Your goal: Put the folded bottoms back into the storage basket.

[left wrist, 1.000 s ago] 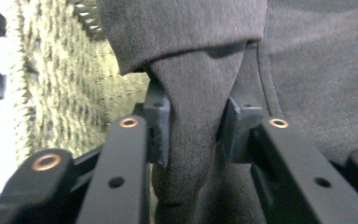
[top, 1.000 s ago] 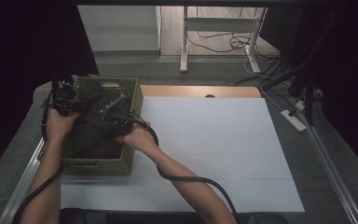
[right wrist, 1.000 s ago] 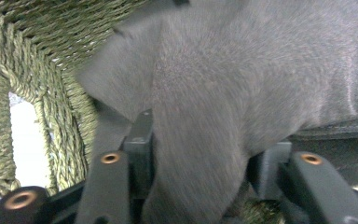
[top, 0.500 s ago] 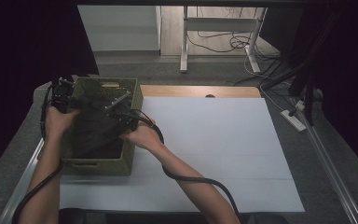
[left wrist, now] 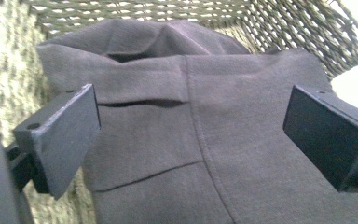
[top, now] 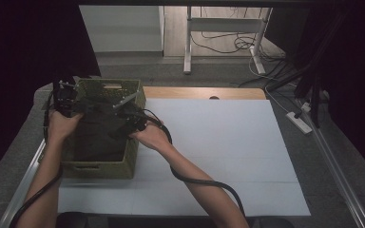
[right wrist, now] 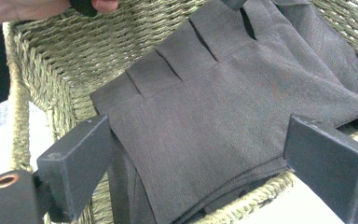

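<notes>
A green woven basket (top: 100,168) stands at the table's left. Folded in it lies a dark grey garment (top: 100,137). My left gripper (top: 81,107) hangs at the basket's far left corner and my right gripper (top: 121,113) over its right rim. Both have just been opening their jaws. In the left gripper view the open left gripper (left wrist: 193,114) has the garment (left wrist: 205,154) below its spread pads, untouched. The right gripper (right wrist: 200,140) is open too, above the pleated garment (right wrist: 214,112) and the basket's rim (right wrist: 242,205).
White sheet (top: 218,142) covers the table to the right of the basket. A wooden strip (top: 195,92) runs along the far edge. A power strip (top: 300,122) and cables lie off the table's right side. The person's other hand (right wrist: 23,9) is at the basket's far rim.
The right hand has drawn a little to the right and away, toward the basket's right rim. The left hand has stayed in place. The garment rests in the basket.
</notes>
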### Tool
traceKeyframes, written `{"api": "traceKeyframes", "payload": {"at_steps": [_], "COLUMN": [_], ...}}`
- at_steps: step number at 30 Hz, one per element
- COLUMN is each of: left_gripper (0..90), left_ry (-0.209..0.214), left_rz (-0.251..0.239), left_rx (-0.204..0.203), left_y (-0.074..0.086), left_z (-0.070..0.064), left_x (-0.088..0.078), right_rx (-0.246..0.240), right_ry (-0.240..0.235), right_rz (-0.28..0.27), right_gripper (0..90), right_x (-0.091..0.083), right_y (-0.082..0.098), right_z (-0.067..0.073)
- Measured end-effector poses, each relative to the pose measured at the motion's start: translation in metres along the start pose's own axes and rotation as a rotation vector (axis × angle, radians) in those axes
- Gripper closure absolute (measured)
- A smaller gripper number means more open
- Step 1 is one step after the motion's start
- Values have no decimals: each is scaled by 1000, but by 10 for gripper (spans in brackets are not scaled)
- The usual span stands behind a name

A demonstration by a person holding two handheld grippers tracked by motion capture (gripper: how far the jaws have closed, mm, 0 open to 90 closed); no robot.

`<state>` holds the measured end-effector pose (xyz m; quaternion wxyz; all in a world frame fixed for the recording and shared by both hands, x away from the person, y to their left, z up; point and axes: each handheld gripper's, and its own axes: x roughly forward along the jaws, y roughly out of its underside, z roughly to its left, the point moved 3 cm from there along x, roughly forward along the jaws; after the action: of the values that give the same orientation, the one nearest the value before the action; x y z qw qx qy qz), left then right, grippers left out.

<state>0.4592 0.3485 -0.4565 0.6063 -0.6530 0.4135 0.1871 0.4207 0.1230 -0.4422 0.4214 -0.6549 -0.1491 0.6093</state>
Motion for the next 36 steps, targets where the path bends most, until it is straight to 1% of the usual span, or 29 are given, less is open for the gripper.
{"api": "traceKeyframes", "payload": {"at_steps": [1,4,6,8,10,14,16,18,21,26,30,34,36], "left_gripper": [41,31,15,0,0,0,2,5,11,11,14,11,9], "left_ry": [10,24,35,40,47,52,60,85,129,158,162,149,154], "left_rz": [3,1,-9,-22,-24,-5,-3,-14,-10,-12,-27,-19,-21], "left_rx": [4,14,18,35,55,96,116,132,132,156,171,186,183], "left_y": [1,6,9,12,14,20,22,24,27,31,35,39,41], "left_z": [-2,-6,-9,-11,-14,-20,-24,-26,-30,-39,-46,-52,-54], "left_x": [0,2,4,5,5,6,6,6,6,4,1,-3,-5], "right_rx": [-5,-10,-19,-28,-34,-35,-38,-44,-51,-61,-59,-58,-55], "right_ry": [2,-15,-16,-19,-19,-21,-22,-22,-19,-22,-27,-32,-32], "right_rz": [0,1,2,4,3,-3,-7,-8,-8,-14,-28,-39,-39], "right_gripper": [80,66,57,40,34,29,26,25,22,18,10,11,11], "right_x": [0,-1,-1,-2,-3,-5,-6,-8,-9,-11,-13,-16,-18], "right_y": [1,4,6,8,10,13,13,15,16,19,22,25,26], "right_z": [0,1,2,1,1,1,1,0,1,1,0,-1,-1]}}
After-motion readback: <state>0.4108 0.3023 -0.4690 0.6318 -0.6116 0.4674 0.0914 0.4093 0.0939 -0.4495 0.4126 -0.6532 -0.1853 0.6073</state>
